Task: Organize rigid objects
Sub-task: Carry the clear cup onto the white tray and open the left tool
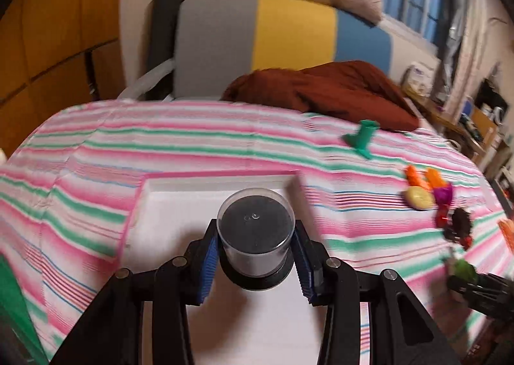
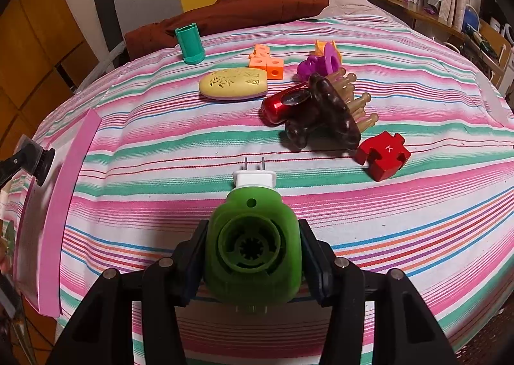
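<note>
On a bed spread with a pink, green and white striped cover [image 2: 192, 153], a pink-rimmed white tray [image 1: 225, 183] offers bare floor. The left gripper [image 1: 255, 252] clamps a clear, dark-filled plastic tub [image 1: 255, 230] by its smooth walls above that tray. The right gripper [image 2: 252, 255] pinches a green plastic plug-in device [image 2: 253, 246] by its flanks over the bed: probably light and stiff, though its prongs could snag. Loose toys crowd beyond.

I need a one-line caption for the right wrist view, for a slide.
Right tool grips a green plug-in device above a striped bedspread scattered with toys, including a red puzzle piece.
</note>
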`<state>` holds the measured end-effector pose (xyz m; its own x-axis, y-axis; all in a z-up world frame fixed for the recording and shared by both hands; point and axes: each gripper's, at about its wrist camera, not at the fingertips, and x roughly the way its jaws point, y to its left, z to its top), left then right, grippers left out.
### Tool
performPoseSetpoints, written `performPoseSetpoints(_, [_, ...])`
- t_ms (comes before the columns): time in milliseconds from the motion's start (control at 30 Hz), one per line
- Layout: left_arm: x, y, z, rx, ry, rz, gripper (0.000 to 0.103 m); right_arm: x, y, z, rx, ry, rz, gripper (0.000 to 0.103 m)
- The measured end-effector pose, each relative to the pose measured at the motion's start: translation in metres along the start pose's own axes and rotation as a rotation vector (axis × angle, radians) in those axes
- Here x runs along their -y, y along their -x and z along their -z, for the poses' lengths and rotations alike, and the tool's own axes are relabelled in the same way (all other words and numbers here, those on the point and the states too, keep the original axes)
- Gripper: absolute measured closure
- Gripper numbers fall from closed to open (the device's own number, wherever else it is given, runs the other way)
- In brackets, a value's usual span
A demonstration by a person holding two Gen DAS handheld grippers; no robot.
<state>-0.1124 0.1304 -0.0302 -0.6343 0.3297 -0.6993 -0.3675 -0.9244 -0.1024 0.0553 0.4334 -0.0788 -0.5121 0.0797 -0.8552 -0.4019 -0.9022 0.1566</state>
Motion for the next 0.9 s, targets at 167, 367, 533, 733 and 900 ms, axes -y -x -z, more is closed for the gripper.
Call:
performPoseSetpoints(167, [-0.033,-0.028,-0.012,-0.062,0.023,-0.067,0.060,-0.004,0.000,0.002,0.002,0.021,0.026,0.050])
performPoseSetpoints(367, [-0.058,-0.051,-0.023,-0.108,0.043,-0.118,0.060,-0.005,-0.001,0.000,-0.004,0.016,0.041,0.050])
performPoseSetpoints(533, [-0.065,-0.059,-0.030,-0.109,0.030,-0.146,0.059,-0.007,-0.002,-0.001,-0.008,0.015,0.052,0.050])
performPoseSetpoints(733, [-0.067,-0.043,-0.024,-0.058,0.032,-0.193,0.033,-0.008,-0.003,-0.002,-0.013,0.017,0.062,0.050])
performPoseSetpoints(900, [-0.071,-0.008,-0.008,0.018,0.122,-0.170,0.020,-0.010,-0.004,-0.002,-0.014,0.014,0.085,0.050])
